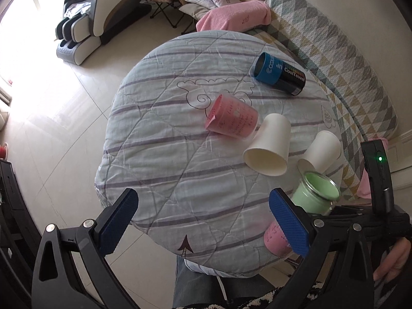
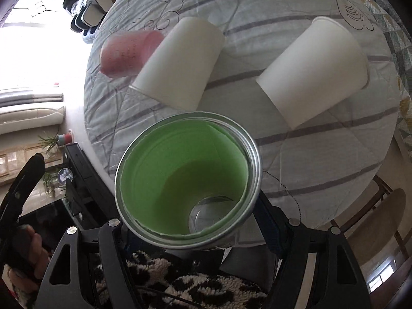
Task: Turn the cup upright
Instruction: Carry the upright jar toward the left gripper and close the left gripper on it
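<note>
My right gripper is shut on a glass cup with a green paper liner, tilted with its mouth toward the camera, above the near edge of the round table. The green cup also shows in the left wrist view, held at the table's right edge. My left gripper is open and empty above the table's near edge. Two white paper cups lie on their sides. A pink cup lies on its side. Another pink cup sits behind my left gripper's right finger.
A blue and black CoolTowel canister lies at the table's far side. A quilted sofa with a pink towel stands beyond the table. A massage chair stands on the tiled floor at the left.
</note>
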`<state>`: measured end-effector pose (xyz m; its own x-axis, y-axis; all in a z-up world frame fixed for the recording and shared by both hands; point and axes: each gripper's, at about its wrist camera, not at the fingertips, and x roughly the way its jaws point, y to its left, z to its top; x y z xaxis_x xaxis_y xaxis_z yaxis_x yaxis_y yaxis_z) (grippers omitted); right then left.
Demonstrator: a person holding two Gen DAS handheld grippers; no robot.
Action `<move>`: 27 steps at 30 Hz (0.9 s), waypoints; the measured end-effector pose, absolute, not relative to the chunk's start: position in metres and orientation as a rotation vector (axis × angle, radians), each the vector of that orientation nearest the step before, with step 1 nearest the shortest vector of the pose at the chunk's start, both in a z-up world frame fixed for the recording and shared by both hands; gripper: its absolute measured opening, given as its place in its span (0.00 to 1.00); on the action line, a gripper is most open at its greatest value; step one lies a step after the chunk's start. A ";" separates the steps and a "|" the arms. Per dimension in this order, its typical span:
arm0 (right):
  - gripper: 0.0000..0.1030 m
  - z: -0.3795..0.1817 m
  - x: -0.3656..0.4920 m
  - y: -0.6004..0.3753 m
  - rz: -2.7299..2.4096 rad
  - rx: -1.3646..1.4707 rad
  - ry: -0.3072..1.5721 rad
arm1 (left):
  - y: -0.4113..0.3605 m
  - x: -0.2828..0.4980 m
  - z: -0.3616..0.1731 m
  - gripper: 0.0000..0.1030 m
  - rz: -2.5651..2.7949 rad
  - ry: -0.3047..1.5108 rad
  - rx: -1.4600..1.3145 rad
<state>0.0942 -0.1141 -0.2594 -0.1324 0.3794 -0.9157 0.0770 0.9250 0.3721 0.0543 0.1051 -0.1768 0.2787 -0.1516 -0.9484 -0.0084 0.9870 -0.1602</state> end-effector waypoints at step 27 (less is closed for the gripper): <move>0.80 -0.141 0.047 -0.201 0.060 0.159 1.213 | -0.030 0.038 -0.196 1.00 -0.206 1.336 -0.043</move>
<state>0.0473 -0.2008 -0.1409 0.3506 0.1307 -0.9274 0.0387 0.9873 0.1538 0.0377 -0.0300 -0.1956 0.2170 -0.1731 -0.9607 0.1244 0.9810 -0.1487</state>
